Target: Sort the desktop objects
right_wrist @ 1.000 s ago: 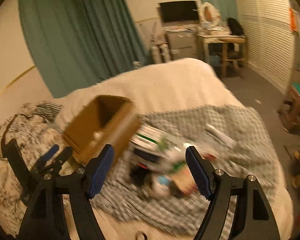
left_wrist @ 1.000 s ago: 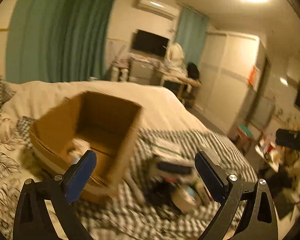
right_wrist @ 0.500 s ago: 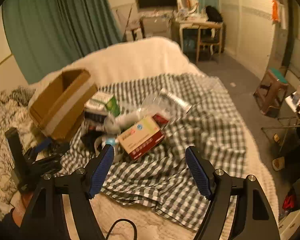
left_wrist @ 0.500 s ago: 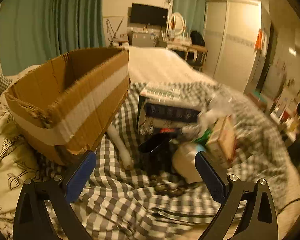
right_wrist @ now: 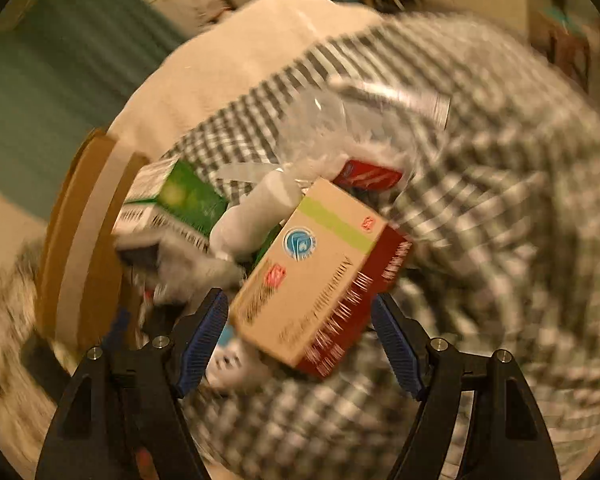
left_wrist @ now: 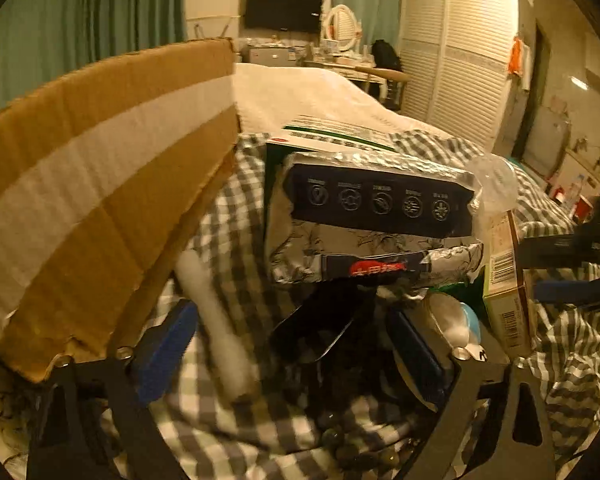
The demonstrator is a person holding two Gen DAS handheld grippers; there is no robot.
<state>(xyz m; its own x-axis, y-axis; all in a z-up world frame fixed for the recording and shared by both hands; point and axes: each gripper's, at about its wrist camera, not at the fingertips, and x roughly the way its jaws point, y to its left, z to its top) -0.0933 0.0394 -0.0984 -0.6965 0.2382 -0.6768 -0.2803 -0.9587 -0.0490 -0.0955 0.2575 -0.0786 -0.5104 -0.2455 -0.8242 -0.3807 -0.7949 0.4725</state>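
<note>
Both my claws have dropped from a high look over the bed to right down among the pile, so I judge the approach is nearly over and the first picks are next.

The carton [left_wrist: 100,184], which a second ago sat ahead of my left claw [left_wrist: 288,356] with its open top in sight, now fills the view to that claw's left, its taped wall close alongside. That is where I expect things to go, and it is near.

The pile on the checked cloth [left_wrist: 228,216] now lies straight ahead. Just beyond the left claw stands a dark foil pack [left_wrist: 376,200]; between its fingers lie a white tube [left_wrist: 216,320] and a black tray [left_wrist: 316,332]. This claw's jaws have just been closing a little but are spread, pressing on nothing.

My right claw [right_wrist: 300,344] has swung down, and the view is blurred. A tan-and-red box [right_wrist: 320,272] sits between its spread fingers, near them but not pinched. I judge it the likely first grab.
</note>
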